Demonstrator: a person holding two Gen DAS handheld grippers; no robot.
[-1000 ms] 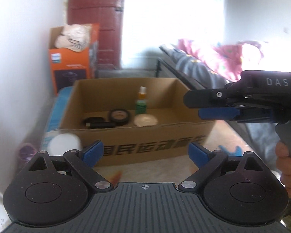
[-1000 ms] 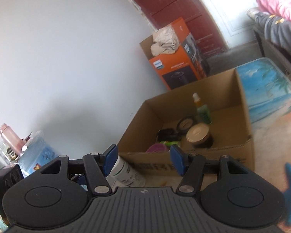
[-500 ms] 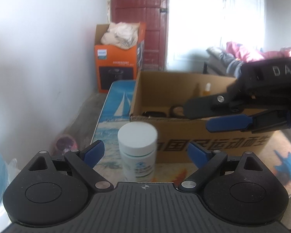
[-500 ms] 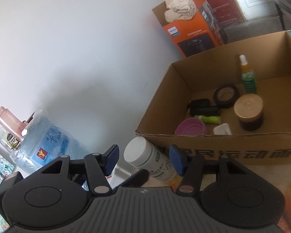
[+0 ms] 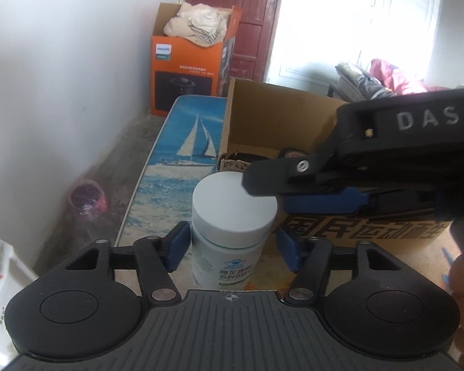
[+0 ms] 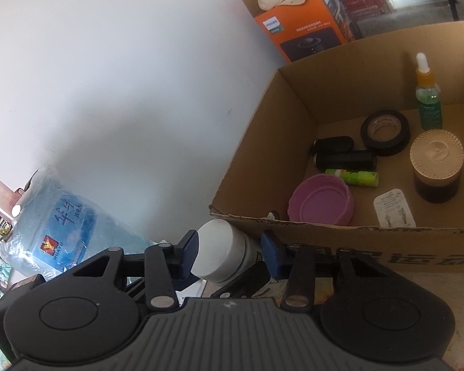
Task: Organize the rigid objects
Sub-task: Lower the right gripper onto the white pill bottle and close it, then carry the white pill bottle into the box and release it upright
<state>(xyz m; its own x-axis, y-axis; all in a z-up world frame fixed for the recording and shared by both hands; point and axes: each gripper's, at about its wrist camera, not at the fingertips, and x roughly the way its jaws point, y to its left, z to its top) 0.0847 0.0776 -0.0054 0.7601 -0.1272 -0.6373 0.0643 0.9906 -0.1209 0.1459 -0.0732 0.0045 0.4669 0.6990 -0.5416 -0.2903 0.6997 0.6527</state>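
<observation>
A white-capped bottle (image 5: 230,216) stands upright between the parted blue pads of the left gripper (image 5: 232,247), seemingly untouched. The right gripper (image 6: 229,252) brackets its cap, contact unclear. The cardboard box (image 5: 294,117) sits at one o'clock.

Place: a lived-in home room.
Signs: a red door (image 5: 241,21) standing at 12 o'clock; bedding (image 5: 383,80) lying at 2 o'clock; a water jug (image 6: 62,225) sitting at 9 o'clock.

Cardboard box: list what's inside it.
In the cardboard box: green dropper bottle, black tape roll, brown jar, purple lid, green tube, two black items, a white packet. The near wall hides the front floor strip.
</observation>
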